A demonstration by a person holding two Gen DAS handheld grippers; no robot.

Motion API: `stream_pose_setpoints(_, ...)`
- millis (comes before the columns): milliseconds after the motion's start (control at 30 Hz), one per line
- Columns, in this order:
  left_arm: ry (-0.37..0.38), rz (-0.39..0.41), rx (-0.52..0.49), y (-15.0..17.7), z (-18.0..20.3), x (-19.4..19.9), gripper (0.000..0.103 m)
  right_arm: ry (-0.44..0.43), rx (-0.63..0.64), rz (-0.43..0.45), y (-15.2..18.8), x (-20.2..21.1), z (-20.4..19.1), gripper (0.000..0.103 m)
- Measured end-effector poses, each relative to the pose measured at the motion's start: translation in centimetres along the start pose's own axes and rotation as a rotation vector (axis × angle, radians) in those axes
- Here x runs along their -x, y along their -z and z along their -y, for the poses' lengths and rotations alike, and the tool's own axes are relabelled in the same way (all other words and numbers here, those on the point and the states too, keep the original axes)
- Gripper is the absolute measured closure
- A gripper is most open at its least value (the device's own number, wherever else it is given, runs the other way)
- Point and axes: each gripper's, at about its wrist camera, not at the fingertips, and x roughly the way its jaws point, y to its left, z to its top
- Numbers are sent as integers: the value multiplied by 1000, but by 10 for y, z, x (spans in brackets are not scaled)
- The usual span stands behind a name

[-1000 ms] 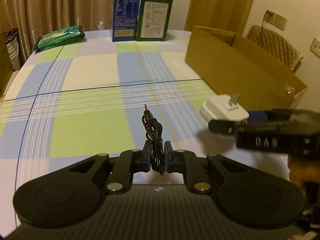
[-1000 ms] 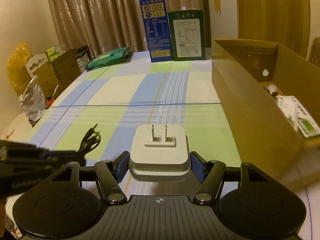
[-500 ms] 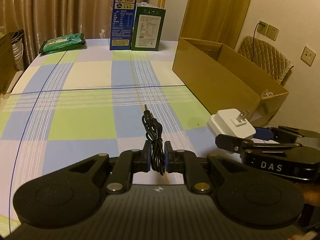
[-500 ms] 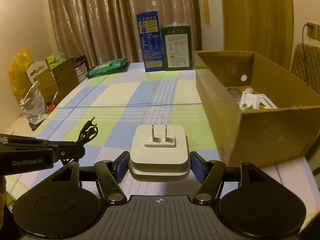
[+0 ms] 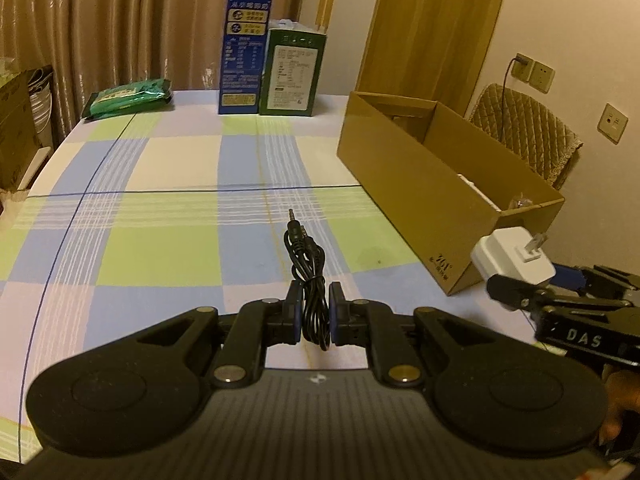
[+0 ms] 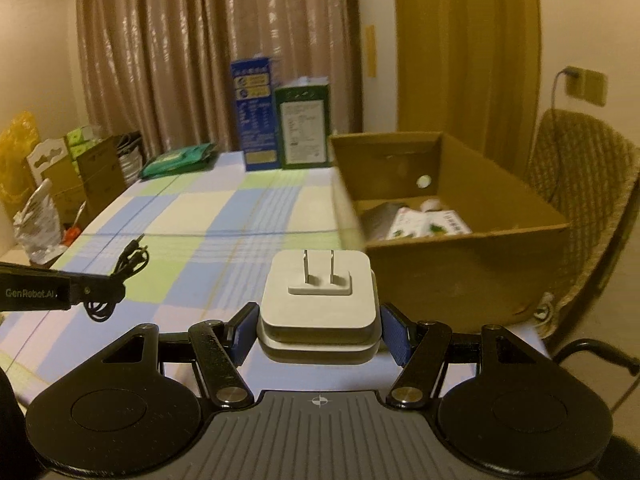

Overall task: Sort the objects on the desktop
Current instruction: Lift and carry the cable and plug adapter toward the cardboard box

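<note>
My left gripper [image 5: 313,312] is shut on a coiled black audio cable [image 5: 308,268], whose jack plugs stick out ahead above the checked tablecloth [image 5: 160,200]. My right gripper [image 6: 319,330] is shut on a white plug adapter [image 6: 319,296] with its two prongs facing up. In the left wrist view the adapter [image 5: 512,258] and the right gripper [image 5: 520,280] are at the right, beside the near end of an open cardboard box [image 5: 420,184]. In the right wrist view the box [image 6: 460,272] lies just ahead and to the right, with packets inside, and the cable [image 6: 124,268] hangs at the left.
A blue carton [image 5: 244,60] and a green carton [image 5: 294,74] stand at the table's far edge, with a green packet [image 5: 128,98] to their left. A wicker chair [image 6: 584,200] stands right of the box. Boxes and bags [image 6: 60,184] crowd the floor at left.
Both grippers have risen and pulled back from the table with their loads. The right one has swung toward the box, so its open inside now shows.
</note>
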Motion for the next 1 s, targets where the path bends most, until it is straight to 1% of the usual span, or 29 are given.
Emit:
stream_pose_setpoints(200, 17, 0, -27, -5, 20, -5, 94, 35, -29, 40, -6, 15, 22, 41)
stream_pose_setpoints(367, 34, -9, -54, -7, 39, -9, 94, 45, -64, 70, -15, 25, 38, 41)
stream_pose_setpoints(600, 59, -2, -76, -21, 65, -14, 94, 65, -84, 114, -30, 33, 59, 41)
stream_pose_setpoints(1000, 138, 4, -102, -71, 117, -36, 94, 130, -122, 150, -63, 28, 109, 41)
